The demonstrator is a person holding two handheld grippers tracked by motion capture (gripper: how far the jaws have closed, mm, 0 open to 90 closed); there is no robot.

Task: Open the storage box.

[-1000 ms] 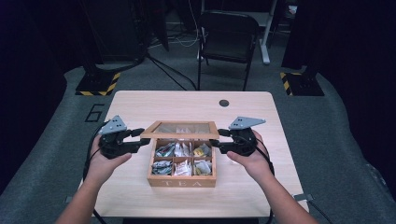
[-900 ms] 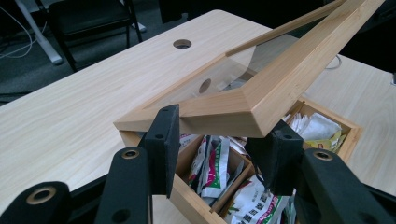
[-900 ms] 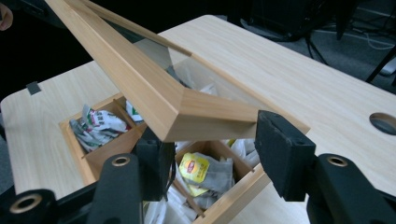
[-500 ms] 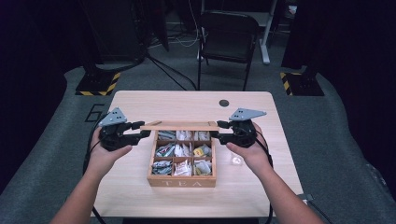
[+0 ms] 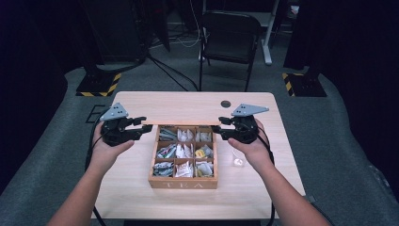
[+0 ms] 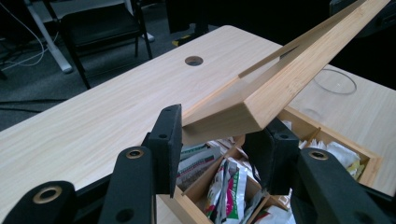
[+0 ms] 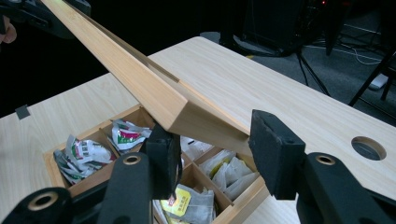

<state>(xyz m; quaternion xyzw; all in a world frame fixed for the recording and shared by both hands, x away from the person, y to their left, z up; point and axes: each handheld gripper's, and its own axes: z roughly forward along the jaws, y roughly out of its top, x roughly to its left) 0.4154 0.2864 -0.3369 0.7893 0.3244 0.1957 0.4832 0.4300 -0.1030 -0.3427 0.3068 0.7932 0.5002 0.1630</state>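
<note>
High view: lid (image 5: pixel 183 123) has swung from half over the box (image 5: pixel 183 184) to edge-on at its back wall. We read that as opening nearly done. Left gripper (image 5: pixel 141 127) and right gripper (image 5: pixel 217 129) each take one lid end; all nine compartments lie open between them.

Left gripper view: jaws have just been closing and are now clamped on the lid corner. Tea bags (image 6: pixel 224 182) sit right below the jaws.

Right gripper view: jaws have just been closing too and pinch the other corner. Bags fill the compartments under the jaws.
</note>
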